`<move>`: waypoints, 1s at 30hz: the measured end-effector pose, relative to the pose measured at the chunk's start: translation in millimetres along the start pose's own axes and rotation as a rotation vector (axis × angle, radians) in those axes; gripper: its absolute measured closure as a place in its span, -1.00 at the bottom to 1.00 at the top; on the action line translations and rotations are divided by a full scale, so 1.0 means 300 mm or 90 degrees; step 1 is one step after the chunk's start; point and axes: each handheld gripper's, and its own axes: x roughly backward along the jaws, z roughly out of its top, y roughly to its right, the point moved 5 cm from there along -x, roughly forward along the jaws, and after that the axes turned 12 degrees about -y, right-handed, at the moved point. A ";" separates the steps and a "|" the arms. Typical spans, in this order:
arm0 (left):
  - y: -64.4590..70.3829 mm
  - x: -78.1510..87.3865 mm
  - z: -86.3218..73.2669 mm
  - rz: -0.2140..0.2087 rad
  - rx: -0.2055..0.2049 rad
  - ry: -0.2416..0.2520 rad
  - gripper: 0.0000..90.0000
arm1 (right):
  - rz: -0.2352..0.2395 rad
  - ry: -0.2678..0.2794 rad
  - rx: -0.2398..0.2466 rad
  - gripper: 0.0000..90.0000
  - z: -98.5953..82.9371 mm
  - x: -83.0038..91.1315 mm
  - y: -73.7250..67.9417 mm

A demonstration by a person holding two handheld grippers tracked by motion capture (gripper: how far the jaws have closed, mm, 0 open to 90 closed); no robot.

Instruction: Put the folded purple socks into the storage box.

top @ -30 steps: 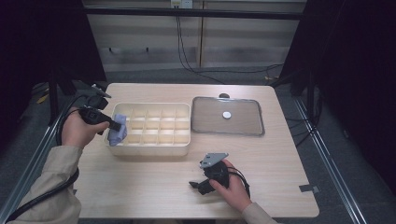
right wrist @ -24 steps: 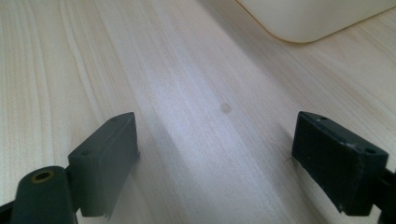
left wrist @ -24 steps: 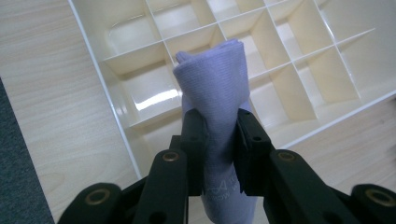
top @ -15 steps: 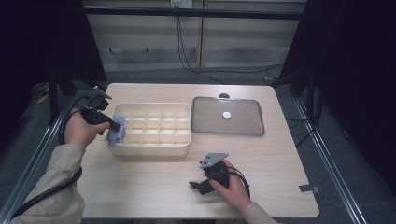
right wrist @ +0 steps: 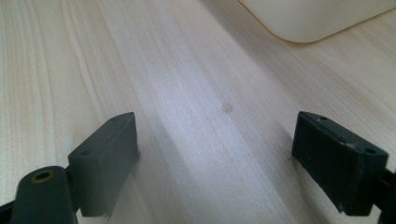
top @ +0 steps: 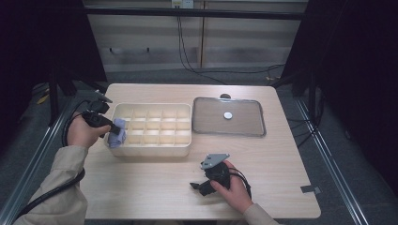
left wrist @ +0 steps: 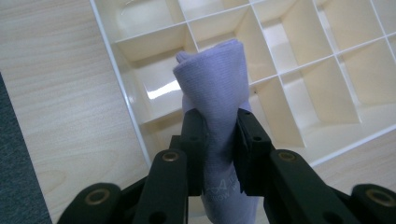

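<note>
Light wood-grain table (top: 155, 187) on dark grey floor (top: 347, 164). Black curtains hang left (top: 42, 42) and right (top: 356, 56). Pale panelled back wall (top: 141, 42) with black cables (top: 187, 51) trailing down to the floor. Horizontal black bar (top: 197, 13) across top. Metal rails (top: 33, 159) run along both table sides. Dim, even lighting.

Faint pale lettering sat on the purple cloth (left wrist: 216, 112), low in the left gripper view at bottom centre of the frame, between the black jaws. It looked like 2 short lines, but the letters were too blurred to read. No other text was legible.
</note>
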 end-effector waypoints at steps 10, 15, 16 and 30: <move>-0.009 -0.027 -0.004 0.006 0.003 -0.011 0.68 | -0.002 0.003 0.004 -0.69 0.001 -0.001 0.000; -0.008 -0.036 -0.004 0.009 0.007 -0.010 0.68 | -0.002 0.003 0.005 -0.69 0.000 0.000 -0.001; -0.008 -0.038 -0.004 0.009 0.007 -0.012 0.68 | 0.000 0.002 0.004 -0.69 0.000 0.000 -0.002; -0.010 -0.064 -0.002 0.027 0.006 -0.031 0.68 | 0.001 0.001 0.002 -0.69 0.000 0.000 -0.003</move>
